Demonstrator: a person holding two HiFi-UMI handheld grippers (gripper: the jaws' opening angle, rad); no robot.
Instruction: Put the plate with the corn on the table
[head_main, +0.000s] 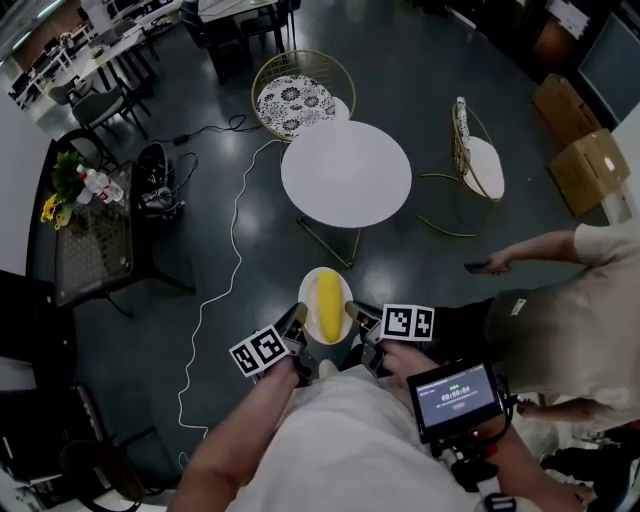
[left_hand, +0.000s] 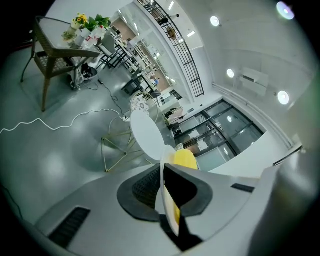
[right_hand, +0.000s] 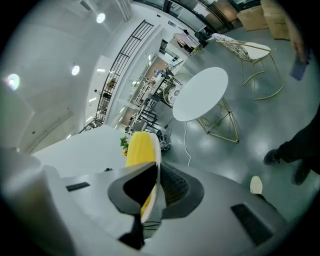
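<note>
Fingers of left gripper (head_main: 297, 320) and right gripper (head_main: 356, 316) clamp a round white plate (head_main: 309, 287) of yellow corn (head_main: 328, 305); best carried level to the round white desk (head_main: 345, 172) at twelve o'clock.

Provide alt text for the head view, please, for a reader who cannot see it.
The left gripper and right gripper clamp opposite rims of a white plate carrying a corn cob; a round white table stands ahead.

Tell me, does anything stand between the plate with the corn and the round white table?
Nothing visible does: only bare floor lies between the plate, held by the left tongs and right tongs, and the table.
</note>
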